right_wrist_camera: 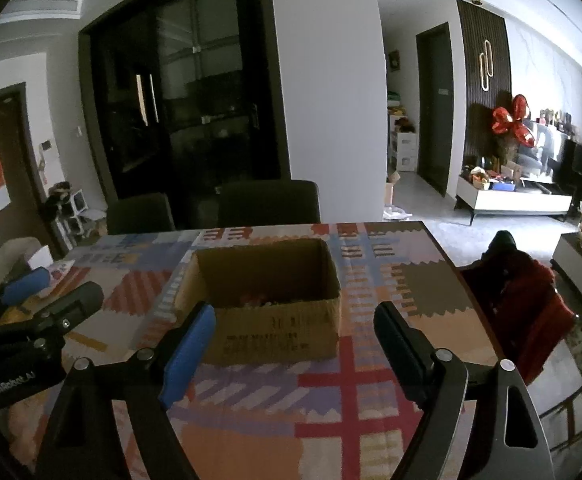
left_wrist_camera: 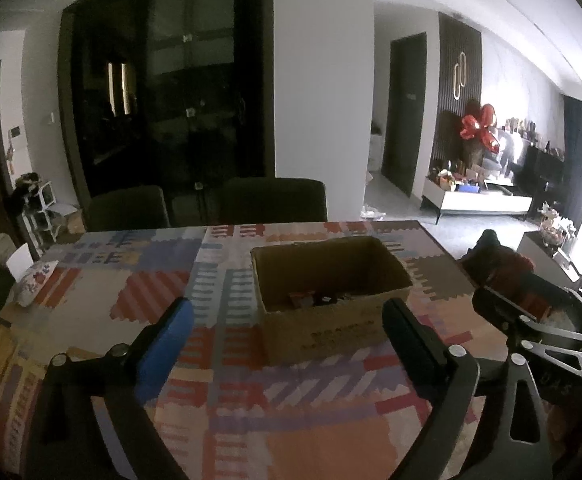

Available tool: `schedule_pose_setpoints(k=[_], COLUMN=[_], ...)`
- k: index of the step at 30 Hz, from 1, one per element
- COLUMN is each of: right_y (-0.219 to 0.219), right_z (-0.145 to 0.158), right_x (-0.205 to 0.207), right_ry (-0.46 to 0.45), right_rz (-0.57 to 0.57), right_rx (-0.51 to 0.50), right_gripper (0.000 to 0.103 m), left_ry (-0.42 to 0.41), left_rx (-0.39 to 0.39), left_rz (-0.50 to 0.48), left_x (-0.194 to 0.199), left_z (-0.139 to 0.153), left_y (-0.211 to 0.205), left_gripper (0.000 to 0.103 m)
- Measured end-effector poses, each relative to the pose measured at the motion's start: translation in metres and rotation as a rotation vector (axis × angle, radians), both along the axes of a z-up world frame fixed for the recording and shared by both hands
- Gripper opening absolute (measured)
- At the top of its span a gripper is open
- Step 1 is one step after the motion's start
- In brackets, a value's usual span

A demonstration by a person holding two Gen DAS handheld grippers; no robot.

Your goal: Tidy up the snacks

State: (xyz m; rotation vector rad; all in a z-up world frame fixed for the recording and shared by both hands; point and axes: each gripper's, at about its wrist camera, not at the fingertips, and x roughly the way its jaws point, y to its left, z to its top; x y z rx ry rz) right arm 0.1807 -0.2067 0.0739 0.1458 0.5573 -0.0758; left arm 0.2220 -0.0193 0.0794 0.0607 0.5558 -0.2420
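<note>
1. Our left gripper [left_wrist_camera: 287, 334] stands wide, one blue pad [left_wrist_camera: 165, 350] and one black, with nothing between the jaws.
2. Our right gripper [right_wrist_camera: 295, 342] is wide as well and holds nothing; it too has a blue pad on the left and a black one on the right.
3. Both grippers hang above the near part of the table [left_wrist_camera: 291, 408], tilted down toward it, side by side. In the left wrist view the right gripper shows at the right edge; in the right wrist view the left one shows at the left edge.
4. The box [left_wrist_camera: 331, 300], open cardboard with dark print on its near wall, sits on the table just beyond both sets of fingertips, apart from them. From the left gripper it lies ahead and a little right; from the right gripper it lies straight ahead, between the pads.
5. The snacks [left_wrist_camera: 315, 300] lie in the bottom of the box, small dark and reddish packets; we cannot tell how many or what kind.
6. A patchwork cloth in red, blue and orange covers the table.
7. Two dark chairs [left_wrist_camera: 275, 200] stand at the far side of the table.
8. A red garment [right_wrist_camera: 527, 304] lies past the table's right edge.
</note>
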Motion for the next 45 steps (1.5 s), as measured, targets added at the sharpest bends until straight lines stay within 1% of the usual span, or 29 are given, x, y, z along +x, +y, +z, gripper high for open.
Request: schedule_pose_setpoints(k=[2,3,6,15,24,36,45], right_y=[-0.002,-0.003,-0.006,-0.014,-0.016,-0.015,-0.014], right_z=[0.002,0.003,0.007,0.013,0.015,0.015,0.015], right_x=[-0.013,-0.018,-0.034,-0.081,-0.115,-0.139,-0.143], right_ry=[-0.005,-0.009,-0.019,-0.046,-0.058,-0.051,-0.052], right_rz=[0.011,0.014,0.024,0.04,0.057,0.072,0.073], right_rx=[0.001,-0.001,-0.012,-0.022,-0.025,-0.023,-0.026], right_gripper=[0.084,0.084,0.084,0.084,0.084,0.084,0.084], left_ry=[-0.009,-0.012,-0.023,-0.066,-0.088,-0.096,-0.093], left_rx=[-0.005,-0.006,-0.007,0.009,-0.002,-0.005,-0.01], left_rz=[0.003,0.01,0.03,0.058,0.058,0.069,0.065], left_x=[-0.013,-0.02,-0.038,-0.089,-0.121,-0.144,-0.148], left_z=[0.002,0.003,0.005,0.012,0.015,0.014,0.013], left_y=[-0.001,-0.001,-0.002,-0.007,-0.008,-0.007,-0.006], left_gripper=[0.098,0.101,0.103,0.103,0.103,0.103,0.103])
